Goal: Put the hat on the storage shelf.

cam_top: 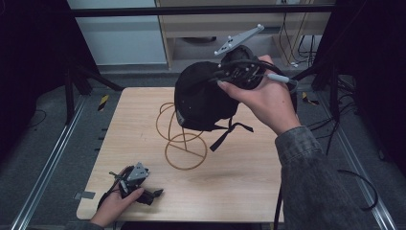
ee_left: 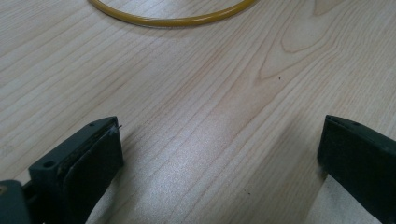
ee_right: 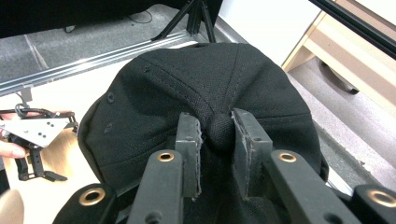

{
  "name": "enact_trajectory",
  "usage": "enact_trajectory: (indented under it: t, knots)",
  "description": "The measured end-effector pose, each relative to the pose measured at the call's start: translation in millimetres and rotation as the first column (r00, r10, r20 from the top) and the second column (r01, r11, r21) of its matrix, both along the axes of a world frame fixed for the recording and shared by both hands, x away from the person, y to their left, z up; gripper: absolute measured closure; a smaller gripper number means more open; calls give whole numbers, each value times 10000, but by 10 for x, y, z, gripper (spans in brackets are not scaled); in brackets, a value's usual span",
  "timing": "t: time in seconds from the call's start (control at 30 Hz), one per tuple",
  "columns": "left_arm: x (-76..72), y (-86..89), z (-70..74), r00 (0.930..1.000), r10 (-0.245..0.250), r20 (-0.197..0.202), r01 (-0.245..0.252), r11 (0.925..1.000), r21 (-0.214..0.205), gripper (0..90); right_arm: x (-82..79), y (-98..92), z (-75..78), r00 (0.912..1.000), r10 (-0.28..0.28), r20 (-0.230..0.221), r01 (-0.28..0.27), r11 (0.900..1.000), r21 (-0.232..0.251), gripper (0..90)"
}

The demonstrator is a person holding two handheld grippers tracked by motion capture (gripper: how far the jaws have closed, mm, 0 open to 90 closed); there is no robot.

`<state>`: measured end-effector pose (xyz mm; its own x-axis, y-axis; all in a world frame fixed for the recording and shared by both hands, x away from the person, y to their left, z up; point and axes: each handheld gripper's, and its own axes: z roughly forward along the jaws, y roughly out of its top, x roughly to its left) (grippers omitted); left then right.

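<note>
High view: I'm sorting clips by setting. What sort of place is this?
Probably a lab recording station: a wooden table between floor rails, loose cables around, tripod legs at the back.

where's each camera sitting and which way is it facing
High view: above the person's side, looking forward and down at the table; forearms, both hands show.
Left gripper view: on the left gripper, facing tabletop and wire stand; open jaws show.
Right gripper view: on the right gripper, facing the cap it pinches.
Shared: cap, stand, left gripper.
</note>
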<state>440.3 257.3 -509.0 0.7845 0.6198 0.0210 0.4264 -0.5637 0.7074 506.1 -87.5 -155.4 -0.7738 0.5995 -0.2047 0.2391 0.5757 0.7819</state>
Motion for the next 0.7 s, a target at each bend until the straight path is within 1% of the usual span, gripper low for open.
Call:
enact_trajectory:
  t: [0.17, 0.27, 0.37, 0.57, 0.7]
  knots:
    - [-1, 0, 0, 10000, -6, -2, 6, 10000, -2, 0, 8, 33, -2, 10000, 31, -53, -31, 10000, -35, 738]
    - [-2, -1, 0, 10000, -12, 1, 12, 10000, -1, 0, 25, 43, -11, 10000, 46, -65, -47, 9999, -142, 737]
    - [-2, -1, 0, 10000, -11, 0, 11, 10000, -2, 0, 37, 54, -20, 9999, 52, -93, -53, 9999, -110, 738]
    - [-2, -1, 0, 10000, -10, -2, 10, 10000, -4, 0, 108, 105, -70, 9999, 69, -155, -72, 9997, -212, 737]
    - [-2, -1, 0, 10000, -10, 1, 10, 10000, -2, 0, 170, 164, -104, 9994, 161, -302, -166, 9997, -182, 736]
